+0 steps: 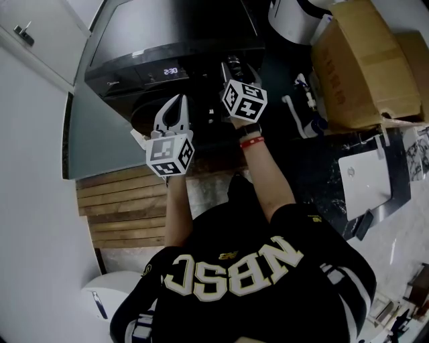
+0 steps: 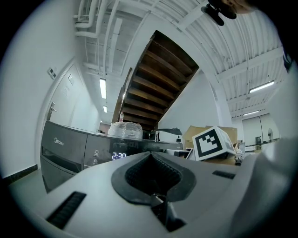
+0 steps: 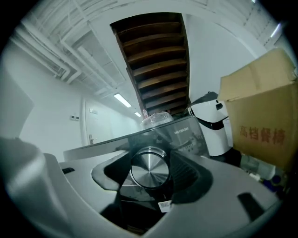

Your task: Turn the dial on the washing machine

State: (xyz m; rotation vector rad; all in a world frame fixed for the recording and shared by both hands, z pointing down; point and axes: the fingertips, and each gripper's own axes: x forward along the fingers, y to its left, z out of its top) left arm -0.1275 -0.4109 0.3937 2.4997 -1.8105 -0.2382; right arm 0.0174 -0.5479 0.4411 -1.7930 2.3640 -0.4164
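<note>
The black washing machine (image 1: 167, 33) stands ahead of me, its display (image 1: 170, 70) reading 2:30. My right gripper (image 1: 232, 65) is up against the control panel. In the right gripper view its jaws sit either side of the round silver dial (image 3: 150, 171), and the right gripper (image 3: 151, 155) is shut on it. My left gripper (image 1: 181, 100) hangs lower and to the left, in front of the machine, shut and empty. In the left gripper view the left gripper (image 2: 150, 155) points at the machine front (image 2: 65, 144), well off the panel.
A large cardboard box (image 1: 362, 63) and a white appliance (image 1: 291, 17) stand right of the machine. Wooden slats (image 1: 120, 208) lie on the floor at the left. A white laptop (image 1: 364, 181) rests at the right. A plastic-wrapped bundle (image 2: 125, 130) sits on the machine's top.
</note>
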